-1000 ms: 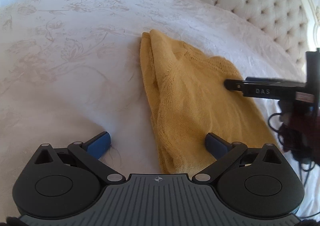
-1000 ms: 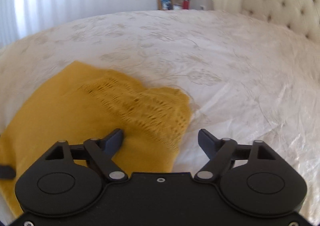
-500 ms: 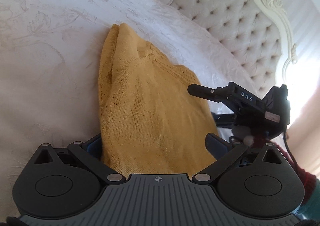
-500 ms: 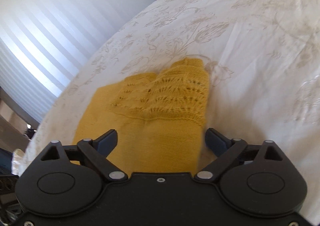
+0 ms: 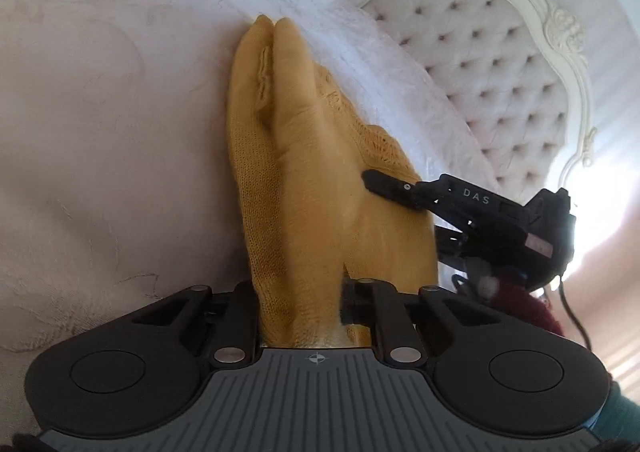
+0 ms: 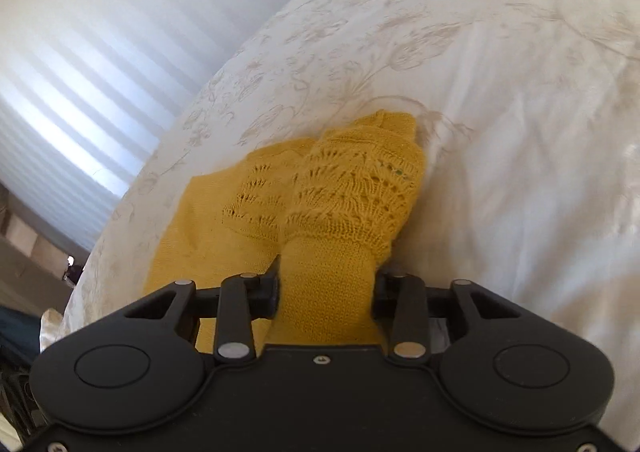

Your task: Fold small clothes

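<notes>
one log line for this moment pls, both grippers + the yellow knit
step: fold grasp | left gripper: shut on yellow knit garment | right gripper: shut on its lace-patterned end | surface: white bedspread

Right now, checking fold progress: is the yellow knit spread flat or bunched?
Bunched. The yellow knit is gathered into ridges between both the right gripper and left gripper, not flat on the bedspread.

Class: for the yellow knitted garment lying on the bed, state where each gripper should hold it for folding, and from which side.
Yellow knitted garment: grip the near edge, at opposite ends, coming low from the bed's near side. The plain-knit hem bunches between fingers, as the left gripper and right gripper show; the lacy part looks flimsier.
</notes>
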Motion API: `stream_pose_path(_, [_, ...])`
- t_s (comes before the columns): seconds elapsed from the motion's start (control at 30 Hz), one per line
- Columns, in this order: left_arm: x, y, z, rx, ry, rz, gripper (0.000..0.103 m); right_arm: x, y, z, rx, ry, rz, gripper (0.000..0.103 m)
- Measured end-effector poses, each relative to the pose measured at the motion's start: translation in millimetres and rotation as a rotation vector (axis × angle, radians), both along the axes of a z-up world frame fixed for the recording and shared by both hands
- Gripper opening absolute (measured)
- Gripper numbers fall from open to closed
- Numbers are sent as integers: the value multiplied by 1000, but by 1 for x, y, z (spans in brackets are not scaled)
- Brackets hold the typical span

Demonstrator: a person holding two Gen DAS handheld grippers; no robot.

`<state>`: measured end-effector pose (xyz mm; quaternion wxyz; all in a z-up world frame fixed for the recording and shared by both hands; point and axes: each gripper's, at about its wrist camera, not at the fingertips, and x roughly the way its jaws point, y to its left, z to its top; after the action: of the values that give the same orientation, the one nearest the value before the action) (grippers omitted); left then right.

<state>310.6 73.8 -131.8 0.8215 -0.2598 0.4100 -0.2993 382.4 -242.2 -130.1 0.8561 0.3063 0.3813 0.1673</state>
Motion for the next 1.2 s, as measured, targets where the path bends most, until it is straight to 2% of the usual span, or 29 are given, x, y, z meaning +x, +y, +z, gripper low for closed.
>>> stream_pose_path(0.07, [-3, -6, 10, 62, -7, -14, 16, -6, 8, 9, -64, 7, -4, 44])
stream_pose_path(0.13, [-9, -11, 16, 95, 4, -31, 15, -13, 10, 18, -76, 29, -13, 43])
stream_pose_path(0.27, [-31, -6, 19, 55, 68, -67, 15, -38, 8, 30, -105, 56, 5, 42])
stream_pose_path(0.43, [-66, 1, 21, 45, 123, -87, 15, -89, -6, 31, -91, 92, 17, 42])
stream_pose_path(0.63, [-114, -5, 27, 24, 193, -185, 15, -159, -22, 36, -103, 151, 44, 42])
stream_pose_path(0.73, [-136, -9, 24, -32, 247, -232, 15, -184, -34, 40, -100, 180, 51, 42])
stream_pose_path(0.8, [-147, -14, 21, -10, 245, -250, 16, -194, -42, 40, -119, 179, 35, 43])
stream_pose_path(0.87, [-149, -21, 17, 81, 220, -228, 16, -198, -53, 31, -81, 187, 0, 50])
stream_pose_path(0.9, [-148, -25, 14, 123, 212, -212, 16, -204, -60, 24, -30, 181, -25, 51])
stream_pose_path(0.93, [-147, -25, 9, 143, 207, -204, 17, -211, -65, 18, 14, 169, -40, 57])
stream_pose_path(1.03, [-144, -26, 2, 134, 191, -189, 19, -240, -71, 4, 110, 130, -24, 66])
stream_pose_path(1.2, [-146, -34, -2, 152, 149, -181, 20, -287, -60, -14, 200, 61, 33, 66])
